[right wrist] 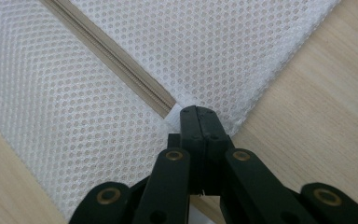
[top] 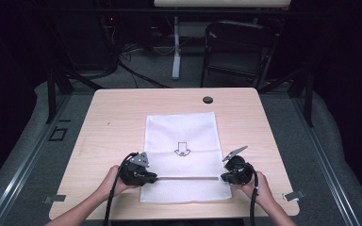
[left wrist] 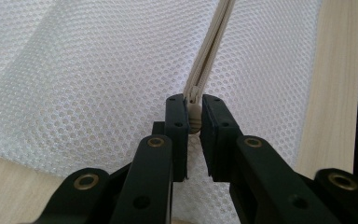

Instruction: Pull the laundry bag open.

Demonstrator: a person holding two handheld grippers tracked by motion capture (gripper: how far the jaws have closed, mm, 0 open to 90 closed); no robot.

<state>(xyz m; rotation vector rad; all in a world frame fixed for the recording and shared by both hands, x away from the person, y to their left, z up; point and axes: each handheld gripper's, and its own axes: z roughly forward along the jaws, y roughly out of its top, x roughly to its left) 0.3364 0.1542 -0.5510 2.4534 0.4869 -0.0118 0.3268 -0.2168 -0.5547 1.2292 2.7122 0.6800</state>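
Note:
A white mesh bag with a small arrow print lies flat in the middle of the wooden table. A beige zipper runs across the bag near its front edge. My left gripper is at the zipper's left end, shut on the zipper pull, and the zipper stretches away beyond its tips. My right gripper is at the zipper's right end. Its jaws are pressed together on the mesh bag where the zipper ends, close to the bag's side edge.
A small black round cap sits in the table near its far edge. A dark folding chair and a white stand leg are on the floor beyond. Bare wood lies to both sides of the bag.

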